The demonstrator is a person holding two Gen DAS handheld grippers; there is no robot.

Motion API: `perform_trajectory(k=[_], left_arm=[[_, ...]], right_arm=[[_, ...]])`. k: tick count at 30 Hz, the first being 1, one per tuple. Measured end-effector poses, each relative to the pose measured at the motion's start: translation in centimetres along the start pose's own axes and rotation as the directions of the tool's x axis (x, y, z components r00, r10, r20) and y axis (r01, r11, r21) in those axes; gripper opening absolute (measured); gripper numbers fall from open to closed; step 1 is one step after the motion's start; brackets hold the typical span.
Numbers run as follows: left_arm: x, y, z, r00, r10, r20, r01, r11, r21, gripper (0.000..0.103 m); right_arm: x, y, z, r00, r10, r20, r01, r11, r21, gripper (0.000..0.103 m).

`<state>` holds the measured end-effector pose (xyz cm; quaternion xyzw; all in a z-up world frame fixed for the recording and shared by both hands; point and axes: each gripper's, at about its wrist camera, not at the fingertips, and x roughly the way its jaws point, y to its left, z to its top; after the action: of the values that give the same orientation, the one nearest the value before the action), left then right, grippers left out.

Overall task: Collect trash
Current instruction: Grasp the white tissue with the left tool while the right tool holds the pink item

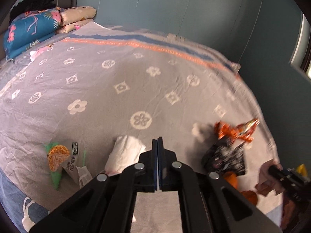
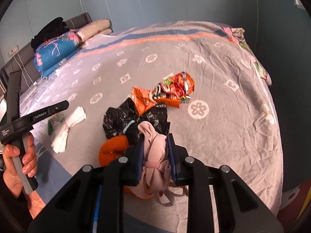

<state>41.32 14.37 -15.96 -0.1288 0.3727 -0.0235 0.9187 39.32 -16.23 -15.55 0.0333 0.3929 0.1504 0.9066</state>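
Note:
Trash lies on a grey patterned bedspread [image 2: 223,128]. My right gripper [image 2: 155,136] is shut on a crumpled pink bag [image 2: 155,155], lifted slightly off the bed. Just beyond it sit a black plastic bag [image 2: 120,120], an orange round piece [image 2: 111,149], an orange wrapper [image 2: 142,99] and a red snack wrapper [image 2: 175,86]. My left gripper [image 1: 157,140] is shut, with nothing seen between its pads. A white tissue [image 1: 124,154] lies just left of its fingers, and a green and orange snack packet [image 1: 58,156] is further left. The left gripper [image 2: 66,103] shows above the tissue [image 2: 66,130].
Folded blue floral quilts [image 2: 56,55], beige pillows [image 2: 93,29] and black clothes [image 2: 50,31] are stacked at the headboard. A teal wall [image 1: 194,5] stands behind the bed. The bed's edge [image 1: 268,128] drops off at the right. A person's hand [image 2: 21,155] grips the left handle.

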Motion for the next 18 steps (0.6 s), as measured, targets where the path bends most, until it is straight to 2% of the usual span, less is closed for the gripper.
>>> perform_trajectory(k=[3,6,8,10,12,13,14,15,18], left_arm=[[-1.5,0.2,0.6,0.999,-0.041,0.032,0.042,0.999,-0.022,0.000],[-2.8,0.2,1.0,0.997,-0.051,0.057,0.051,0.999,-0.006,0.000],[-2.6,0.2,1.1,0.998,-0.057,0.027,0.056,0.998,0.030,0.000],[-1.7,0.7,0.9,0.998,-0.048,-0.036,0.050,0.997,0.062,0.001],[-0.5,1.5,0.7,0.996,-0.004,-0.088,0.012,0.996,0.087,0.009],[0.0,1.8,0.5,0.994,0.029,-0.102,-0.019,0.995,0.098,0.022],[0.3,2.1,0.4,0.993,0.059,-0.104,-0.048,0.993,0.104,0.042],[0.6,2.3,0.3,0.991,0.078,-0.110,-0.065,0.992,0.112,0.050],[1.9,2.6,-0.3,0.984,0.096,-0.147,-0.076,0.987,0.141,0.054]], right_arm=[[-0.7,0.1,0.4,1.000,0.013,0.016,-0.013,1.000,0.002,0.022],[-1.3,0.3,0.6,0.999,0.023,0.024,-0.023,1.000,-0.002,0.022],[-1.5,0.4,0.6,0.999,0.025,0.025,-0.025,1.000,-0.003,0.021],[-1.5,0.5,0.6,0.999,0.035,0.017,-0.035,0.999,-0.003,0.022],[-1.6,0.8,0.5,0.999,0.042,0.014,-0.041,0.999,-0.005,0.022],[-1.7,0.8,0.5,0.999,0.044,0.013,-0.044,0.999,-0.008,0.022],[-1.8,1.0,0.6,0.999,0.049,0.013,-0.048,0.999,-0.012,0.022],[-1.8,1.0,0.5,0.999,0.050,0.014,-0.050,0.999,-0.014,0.022],[-1.8,1.2,0.4,0.998,0.057,0.014,-0.057,0.998,-0.018,0.022]])
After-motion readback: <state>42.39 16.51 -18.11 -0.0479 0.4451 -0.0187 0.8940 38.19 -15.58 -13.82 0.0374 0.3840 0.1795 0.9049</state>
